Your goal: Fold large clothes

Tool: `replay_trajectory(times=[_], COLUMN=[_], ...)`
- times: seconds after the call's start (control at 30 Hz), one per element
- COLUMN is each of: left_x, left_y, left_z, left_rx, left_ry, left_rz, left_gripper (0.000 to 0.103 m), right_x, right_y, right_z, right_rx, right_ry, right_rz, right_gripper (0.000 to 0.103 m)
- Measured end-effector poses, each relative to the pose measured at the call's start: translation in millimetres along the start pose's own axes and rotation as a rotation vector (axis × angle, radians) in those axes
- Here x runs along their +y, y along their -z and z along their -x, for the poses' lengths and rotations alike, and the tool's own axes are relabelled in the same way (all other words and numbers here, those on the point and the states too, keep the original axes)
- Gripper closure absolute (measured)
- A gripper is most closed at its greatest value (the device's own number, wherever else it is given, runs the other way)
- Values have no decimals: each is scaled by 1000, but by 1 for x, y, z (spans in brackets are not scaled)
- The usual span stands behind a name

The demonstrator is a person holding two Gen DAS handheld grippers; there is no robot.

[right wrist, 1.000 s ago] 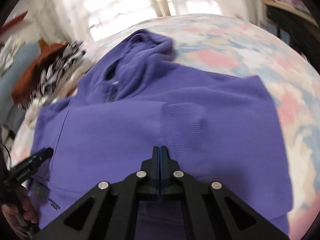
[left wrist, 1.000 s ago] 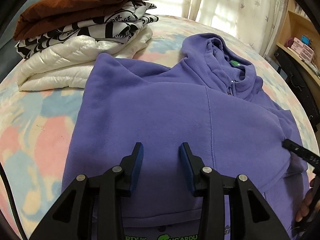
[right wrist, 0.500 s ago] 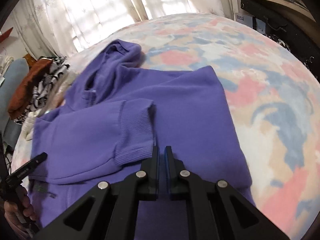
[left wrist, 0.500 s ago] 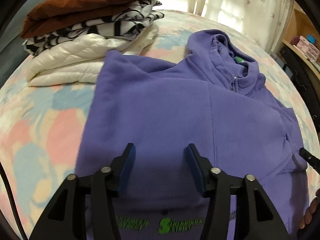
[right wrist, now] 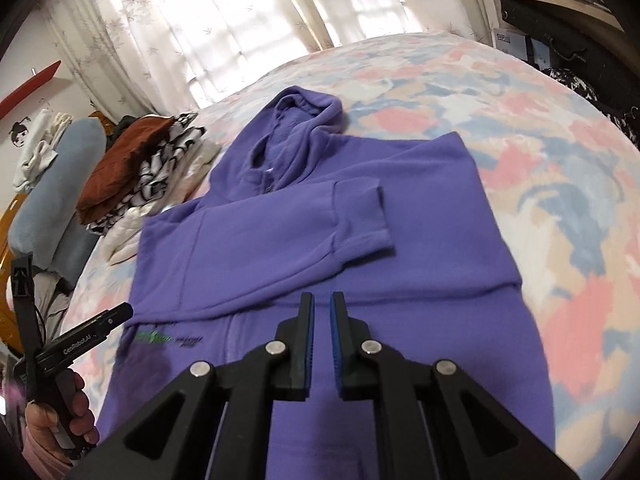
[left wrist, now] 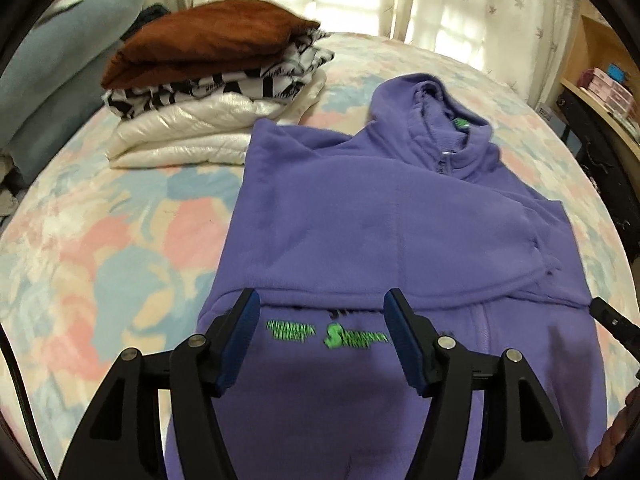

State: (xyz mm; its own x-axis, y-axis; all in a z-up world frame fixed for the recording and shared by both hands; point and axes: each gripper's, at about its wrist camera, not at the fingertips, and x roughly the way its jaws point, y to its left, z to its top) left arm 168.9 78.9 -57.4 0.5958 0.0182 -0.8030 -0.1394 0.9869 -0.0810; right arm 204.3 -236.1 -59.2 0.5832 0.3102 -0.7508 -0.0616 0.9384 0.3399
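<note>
Purple fleece hooded jacket [left wrist: 400, 216] lies flat, front up, on the pastel floral bedspread [left wrist: 100, 240], hood toward the window. Both sleeves now cross the chest, the ribbed cuff [right wrist: 360, 216] of one resting on top, right of centre in the right wrist view.

Change over the last second: both my tools have pulled back and up off the cloth. The hem area with the green printed logo [left wrist: 328, 334], hidden a second ago, is now exposed below the sleeve fold.

My left gripper [left wrist: 322, 340] has just been opening; its jaws stand wide, released, nothing between the blue pads. My right gripper [right wrist: 322, 344] has parted only a sliver, practically clenched, and holds no fabric.

Stack of folded garments [left wrist: 212, 96], brown on top, zebra print, white quilted below, sits just beside the jacket's shoulder.

Reading: sleeve folds done. Next step is likely taking the hem and bringing it up toward the hood. Fleece is thick; the sleeves may slide during that lift.
</note>
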Motion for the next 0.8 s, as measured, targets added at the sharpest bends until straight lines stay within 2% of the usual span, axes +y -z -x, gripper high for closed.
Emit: replay_trajectory(times=[0.1, 0.17, 0.2, 0.5, 0.57, 0.8], left_x=[-5, -6, -7, 1, 5, 29], left_y=[8, 13, 16, 44, 52, 81], left_z=[25, 41, 49, 107, 119, 147], left_rx=[-29, -45, -50, -87, -97, -107], left_ry=[-12, -6, -1, 3, 1, -8], left_rz=[-31, -36, -36, -34, -24, -2], left_gripper=[40, 40, 40, 38, 34, 33], right_x=[6, 9, 10, 22, 24, 26], right_y=[9, 16, 18, 36, 41, 63], right_z=[12, 24, 28, 83, 96, 130], right_rx=[0, -6, -10, -64, -80, -108], right_ry=[-14, -25, -31, -65, -65, -60], right_rz=[2, -1, -2, 43, 60, 85], right_gripper=[86, 70, 68, 66, 66, 63])
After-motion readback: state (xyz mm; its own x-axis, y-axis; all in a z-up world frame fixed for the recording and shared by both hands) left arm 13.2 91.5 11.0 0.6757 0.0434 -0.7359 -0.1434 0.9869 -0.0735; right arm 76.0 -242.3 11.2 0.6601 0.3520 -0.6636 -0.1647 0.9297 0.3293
